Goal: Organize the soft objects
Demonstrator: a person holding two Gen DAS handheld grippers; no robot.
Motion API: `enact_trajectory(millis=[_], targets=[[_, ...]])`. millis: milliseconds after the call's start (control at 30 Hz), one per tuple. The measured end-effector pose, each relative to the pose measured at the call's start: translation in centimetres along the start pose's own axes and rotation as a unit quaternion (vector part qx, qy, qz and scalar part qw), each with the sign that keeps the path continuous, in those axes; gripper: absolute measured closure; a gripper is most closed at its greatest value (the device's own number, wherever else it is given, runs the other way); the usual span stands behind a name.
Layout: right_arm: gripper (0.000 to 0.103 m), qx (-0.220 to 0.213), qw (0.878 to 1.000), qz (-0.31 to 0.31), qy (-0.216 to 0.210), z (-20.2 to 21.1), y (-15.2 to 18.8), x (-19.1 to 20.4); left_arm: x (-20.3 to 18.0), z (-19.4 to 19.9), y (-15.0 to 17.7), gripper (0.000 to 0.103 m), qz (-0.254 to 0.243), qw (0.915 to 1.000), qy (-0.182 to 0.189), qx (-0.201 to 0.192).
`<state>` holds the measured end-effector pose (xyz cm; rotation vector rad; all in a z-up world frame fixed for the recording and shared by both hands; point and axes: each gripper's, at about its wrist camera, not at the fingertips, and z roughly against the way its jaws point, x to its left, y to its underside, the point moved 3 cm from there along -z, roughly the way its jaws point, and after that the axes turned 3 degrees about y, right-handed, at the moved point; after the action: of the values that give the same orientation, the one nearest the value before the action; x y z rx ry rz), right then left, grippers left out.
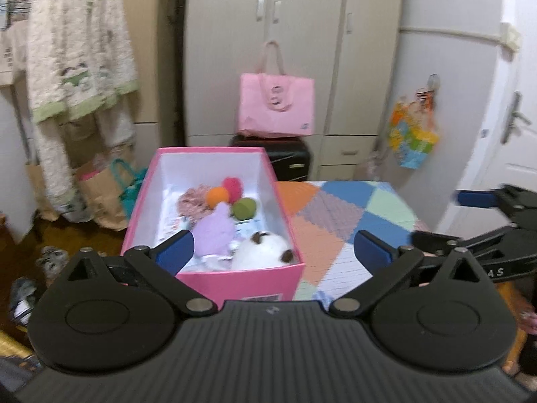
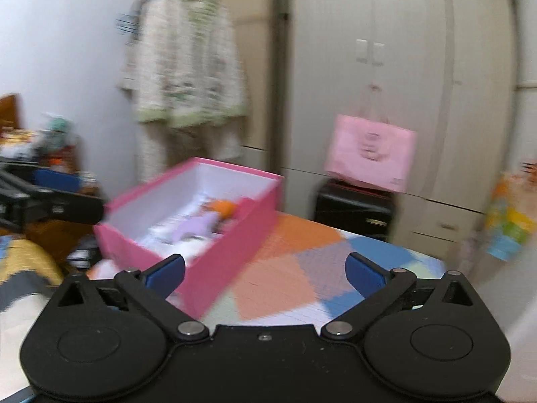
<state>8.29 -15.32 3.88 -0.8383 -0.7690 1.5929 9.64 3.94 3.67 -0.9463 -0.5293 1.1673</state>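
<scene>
A pink box [image 1: 235, 282] with a white inside stands on the patchwork mat [image 1: 339, 221]. It holds soft toys: a white plush with brown patches [image 1: 261, 252], a lilac plush [image 1: 214, 228], an orange ball [image 1: 217, 196], a red ball [image 1: 232, 186], a green ball [image 1: 244, 208] and a pinkish fuzzy piece [image 1: 193, 201]. My left gripper [image 1: 273, 252] is open and empty over the box's near end. My right gripper [image 2: 265, 272] is open and empty, right of the box [image 2: 228, 252]; it also shows in the left wrist view [image 1: 483, 215].
A pink tote bag [image 1: 277, 104] sits on a black suitcase [image 1: 288, 159] before a grey wardrobe [image 1: 302, 33]. Clothes [image 1: 77, 50] hang at the left above paper bags [image 1: 100, 198]. A colourful bag [image 1: 414, 134] hangs near the white door [image 1: 510, 117].
</scene>
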Motion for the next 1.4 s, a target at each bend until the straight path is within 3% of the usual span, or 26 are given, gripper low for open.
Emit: enact_trajectory(millis=[67, 167, 300, 467, 667, 900, 1100, 1400], targets=[[0.000, 0.015, 0.999, 0.014, 0.036, 0.0, 0.0, 0.2, 0.1, 0.1, 0.1, 0.000, 0.010, 0.9997, -0.024, -0.003], [0.000, 0.032, 0.999, 0.011, 0.040, 0.2, 0.0, 0.0, 0.2, 0.8, 0.4, 0.000, 0.022, 0.9986, -0.043, -0.022], [0.000, 0.039, 0.997, -0.054, 0.033, 0.8, 0.5, -1.1, 0.4, 1.5, 1.4, 0.000, 0.035, 0.9988, -0.023, -0.024], [0.000, 0.013, 0.996, -0.084, 0.031, 2.6, 2.0, -1.2, -0.3, 1.4, 2.4, 0.000, 0.013, 0.9992, -0.038, -0.002], [0.000, -0.011, 0.995, -0.092, 0.045, 4.2, 2.4, -0.1, -1.9, 1.1, 3.4, 0.000, -0.046, 0.9957, -0.080, -0.014], [0.000, -0.011, 0.992, -0.084, 0.096, 5.5, 3.3, 0.6, -2.0, 1.2, 4.6, 0.000, -0.034, 0.9959, -0.079, -0.029], [0.000, -0.011, 0.990, -0.097, 0.105, 6.1, 3.8, 0.0, -2.0, 1.1, 4.9, 0.000, -0.023, 0.9966, -0.075, -0.027], [0.000, -0.018, 0.989, -0.087, 0.115, 6.5, 4.5, 0.3, -3.1, 1.5, 5.5, 0.000, -0.033, 0.9960, -0.061, -0.056]])
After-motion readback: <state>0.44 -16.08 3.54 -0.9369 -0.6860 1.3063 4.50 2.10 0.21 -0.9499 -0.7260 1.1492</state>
